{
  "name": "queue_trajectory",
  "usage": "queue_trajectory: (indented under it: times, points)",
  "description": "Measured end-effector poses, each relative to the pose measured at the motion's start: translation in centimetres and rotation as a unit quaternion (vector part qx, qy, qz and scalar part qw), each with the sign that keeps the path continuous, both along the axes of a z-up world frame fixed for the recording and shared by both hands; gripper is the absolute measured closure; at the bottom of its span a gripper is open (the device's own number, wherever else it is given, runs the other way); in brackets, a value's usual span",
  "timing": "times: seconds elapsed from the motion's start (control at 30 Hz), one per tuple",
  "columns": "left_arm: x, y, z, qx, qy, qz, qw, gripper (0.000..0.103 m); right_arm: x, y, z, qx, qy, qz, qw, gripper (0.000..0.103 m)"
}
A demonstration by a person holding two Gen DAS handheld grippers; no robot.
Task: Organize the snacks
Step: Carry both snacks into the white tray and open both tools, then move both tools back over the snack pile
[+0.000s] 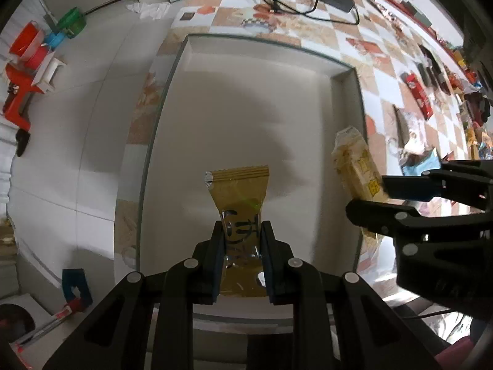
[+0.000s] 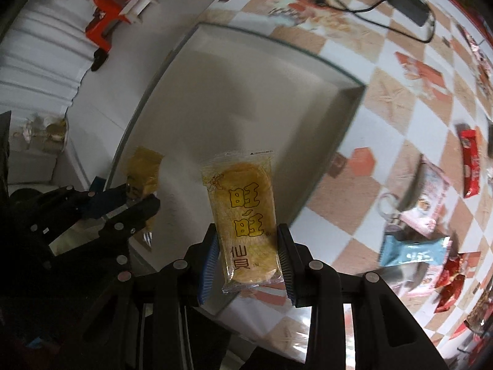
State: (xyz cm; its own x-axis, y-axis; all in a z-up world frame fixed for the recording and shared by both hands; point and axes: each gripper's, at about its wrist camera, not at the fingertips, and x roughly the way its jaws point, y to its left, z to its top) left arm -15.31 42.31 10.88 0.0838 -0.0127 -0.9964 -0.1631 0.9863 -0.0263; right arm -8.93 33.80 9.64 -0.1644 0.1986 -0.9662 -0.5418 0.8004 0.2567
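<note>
Both packets clamped, gold sachet (image 1: 238, 212) in left gripper (image 1: 242, 246), rice cracker (image 2: 246, 225) in right gripper (image 2: 248, 256); I lower each inside the tray (image 1: 172, 92) rim before releasing.

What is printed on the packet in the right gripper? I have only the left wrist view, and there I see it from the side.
Observer: The packet in the right gripper is clear, with yellow crackers inside and big yellow characters on its face.
Operator: How is it gripped?
Observer: The blue pads press on its two long edges, on the lower half. The top half sticks out free.
Operator: What lies behind that gripper, right of the tray?
Observer: A light blue packet lies on the tablecloth, with a pink packet just beyond it.
</note>
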Motion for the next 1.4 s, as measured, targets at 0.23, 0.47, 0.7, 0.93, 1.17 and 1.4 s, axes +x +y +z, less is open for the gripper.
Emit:
queue_trajectory:
  times: [0.23,0.47,0.7,0.93,1.17,1.4]
  points:
    - [-0.6,0.3,-1.2,0.005,0.017,-0.004,0.9998,0.079,-0.4,1.2,-1.8,-0.006,0.026,-0.001,1.0,0.064]
    - [-0.7,-0.3,-1.4,0.013,0.02,-0.009,0.9997,0.054,-0.6,1.6,-2.2,-0.009,0.036,0.0,0.999,0.056]
    - [-0.5,-0.9,-0.5,0.025,0.009,-0.009,0.9996,0.029,-0.4,0.6,-1.5,-0.012,0.019,-0.018,1.0,0.022]
    - [1.2,-3.8,0.3,0.03,0.004,-0.055,0.998,0.025,0.5,-3.8,-1.7,-0.034,0.014,-0.074,0.997,0.001]
    - [3.4,-8.1,1.2,0.014,-0.009,-0.123,0.9923,0.024,1.6,-11.0,-2.4,-0.055,0.026,-0.16,0.985,0.0]
    - [5.2,-12.8,1.5,-0.002,-0.008,-0.168,0.9857,0.024,0.9,-18.5,-3.8,-0.086,0.045,-0.237,0.967,0.0]
